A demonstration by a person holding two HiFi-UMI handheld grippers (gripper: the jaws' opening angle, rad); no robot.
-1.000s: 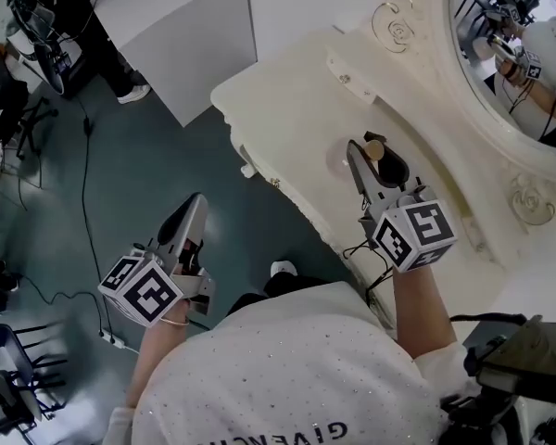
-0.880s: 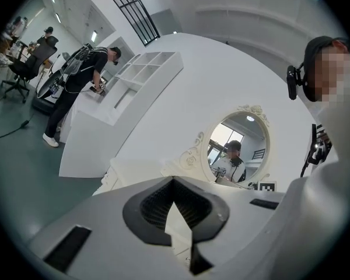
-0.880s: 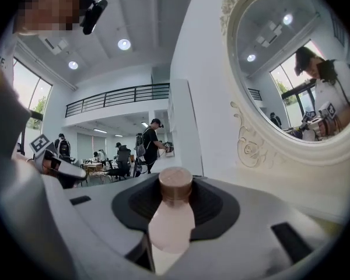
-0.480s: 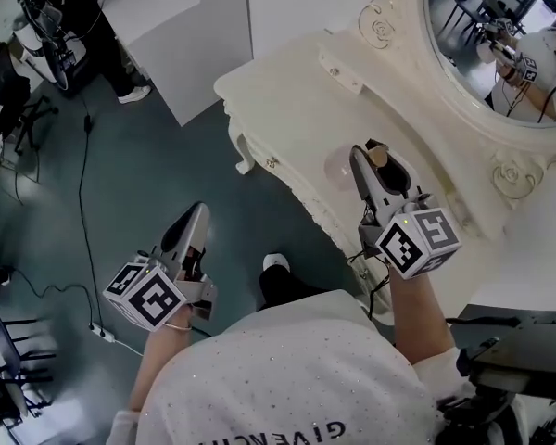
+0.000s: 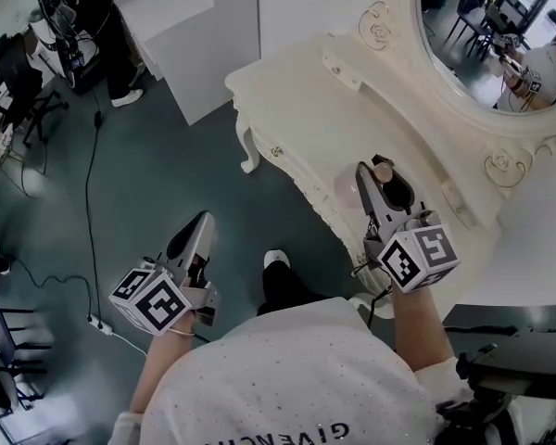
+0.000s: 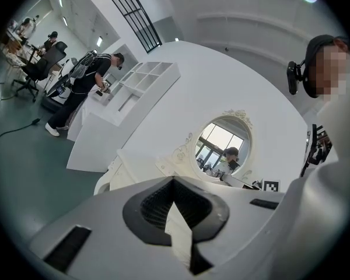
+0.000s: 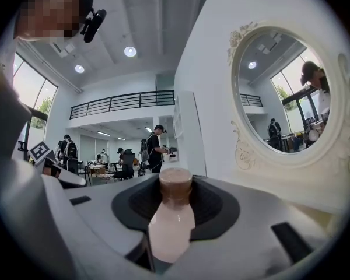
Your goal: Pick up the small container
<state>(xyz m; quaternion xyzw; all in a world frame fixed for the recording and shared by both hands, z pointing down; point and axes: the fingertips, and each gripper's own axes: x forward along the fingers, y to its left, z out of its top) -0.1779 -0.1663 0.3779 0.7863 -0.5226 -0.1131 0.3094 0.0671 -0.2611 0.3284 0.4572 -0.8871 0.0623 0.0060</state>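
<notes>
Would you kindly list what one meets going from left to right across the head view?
floor cable → left claw → white shoe → right claw, closed on the small container → oval mirror

Closed left claw point(image 6: 174, 181), oval mirror point(image 6: 221, 147) beyond

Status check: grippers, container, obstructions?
Right gripper shut on small bottle, over dressing table. Left gripper shut, empty, over floor. Nothing blocking.

The small container point(image 7: 171, 226), pale, brown-capped, sits clamped in the right tool point(image 5: 375, 179).
</notes>
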